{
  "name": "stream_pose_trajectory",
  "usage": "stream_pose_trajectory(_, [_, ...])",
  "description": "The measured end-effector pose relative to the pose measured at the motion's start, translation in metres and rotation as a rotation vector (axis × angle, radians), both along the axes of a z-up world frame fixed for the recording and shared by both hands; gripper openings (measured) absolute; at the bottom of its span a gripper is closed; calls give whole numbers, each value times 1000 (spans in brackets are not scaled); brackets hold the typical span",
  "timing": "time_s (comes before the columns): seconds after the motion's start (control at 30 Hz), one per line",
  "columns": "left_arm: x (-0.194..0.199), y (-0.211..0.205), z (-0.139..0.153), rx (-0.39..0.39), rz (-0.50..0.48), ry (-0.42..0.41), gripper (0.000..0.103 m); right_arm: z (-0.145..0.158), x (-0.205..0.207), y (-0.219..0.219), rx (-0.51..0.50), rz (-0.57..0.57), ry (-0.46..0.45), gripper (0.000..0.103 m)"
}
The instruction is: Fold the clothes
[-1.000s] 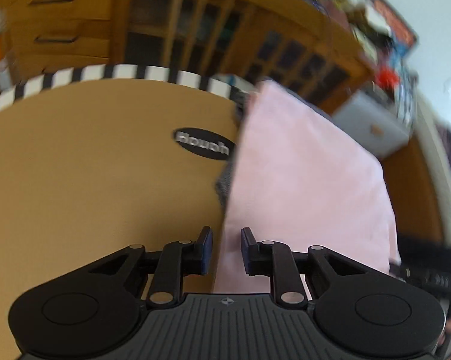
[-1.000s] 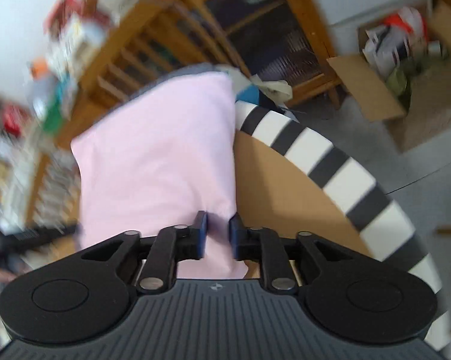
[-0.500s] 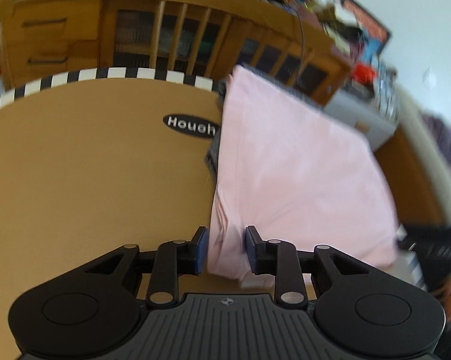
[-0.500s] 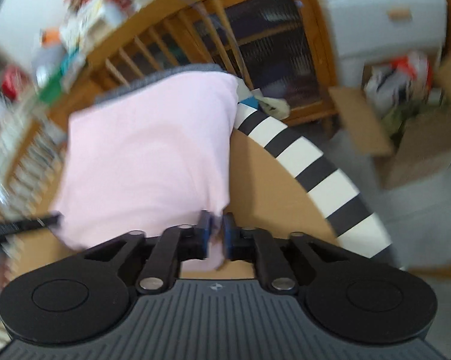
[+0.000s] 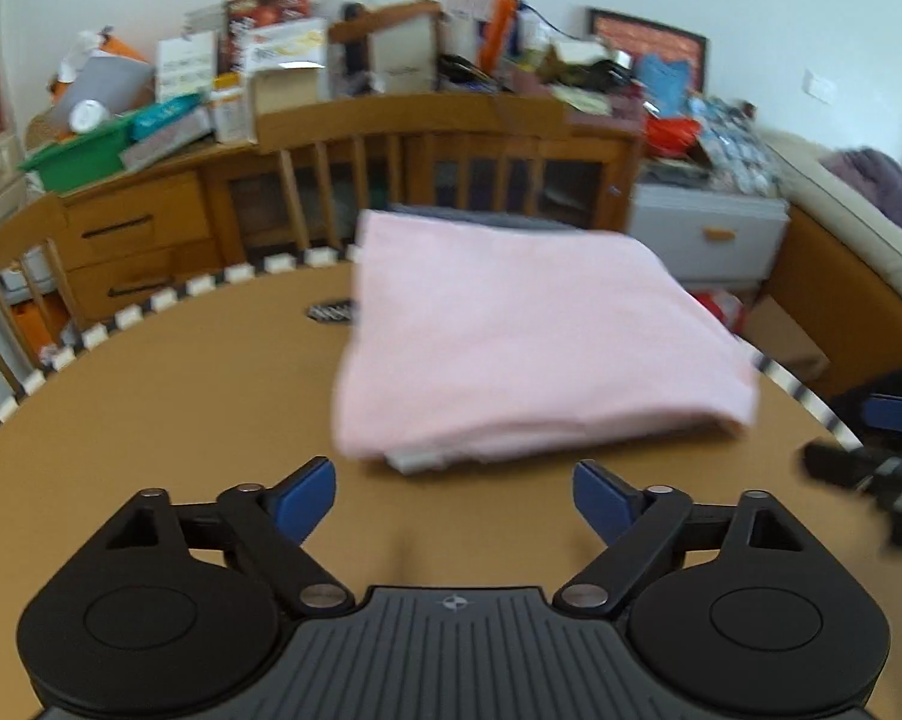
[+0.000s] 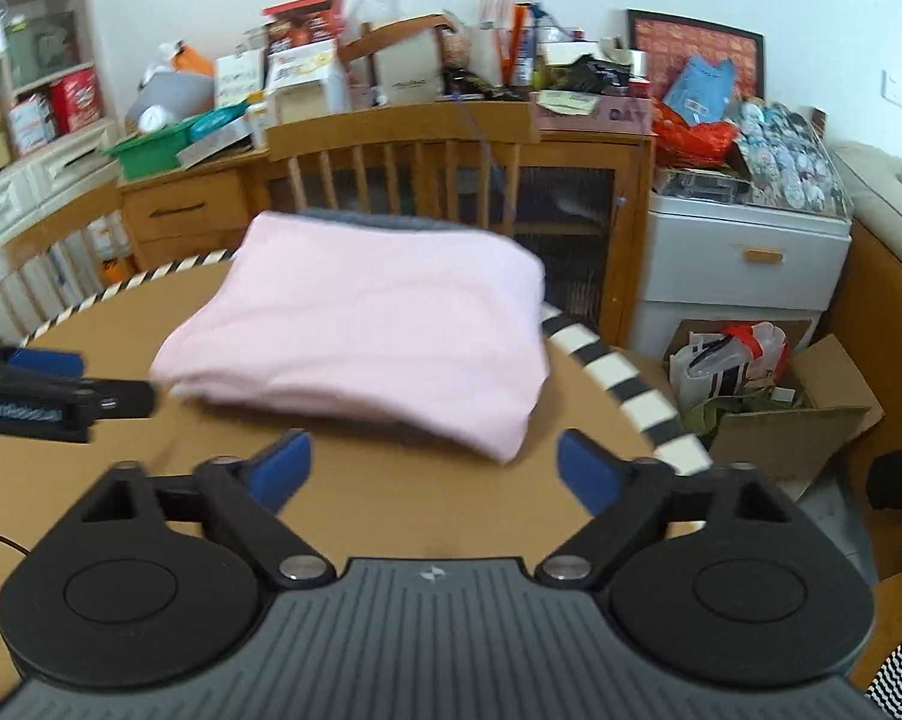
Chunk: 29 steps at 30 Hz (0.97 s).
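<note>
Folded pink garment just beyond opening, empty left hand-held gripper.

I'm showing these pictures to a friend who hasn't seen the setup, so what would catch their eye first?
Most likely the folded pale pink cloth, lying on the round tan table with a black-and-white striped rim, on top of a grey garment that peeks out at its far edge. Next, the left gripper and right gripper, blue-padded jaws opening with nothing between them, just short of the cloth. Behind stands a wooden sideboard heaped with boxes.
</note>
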State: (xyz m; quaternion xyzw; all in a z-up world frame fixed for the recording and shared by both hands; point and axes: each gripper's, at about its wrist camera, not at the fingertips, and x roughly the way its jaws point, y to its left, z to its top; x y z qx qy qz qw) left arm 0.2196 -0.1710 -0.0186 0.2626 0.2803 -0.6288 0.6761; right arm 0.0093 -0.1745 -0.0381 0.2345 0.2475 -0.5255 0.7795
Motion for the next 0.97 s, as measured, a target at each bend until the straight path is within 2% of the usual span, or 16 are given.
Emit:
stream_pose_trajectory(0.1, [-13, 6, -2, 34, 21, 26, 95, -1, 10, 14, 13, 14, 76, 93])
stream_pose_trajectory(0.17, [-18, 9, 0, 50, 45, 40, 96, 2, 12, 21, 8, 8, 98, 97])
stream_pose_trajectory(0.3, [-22, 21, 8, 34, 67, 51, 103, 12, 10, 32, 7, -16, 64, 101])
stream_pose_trajectory(0.67, [-10, 44, 8, 32, 100, 91, 102, 17, 19, 37, 6, -22, 85, 102])
stream_pose_trajectory(0.97, [-5, 50, 8, 16, 63, 91, 101, 14, 21, 27, 37, -52, 70, 102])
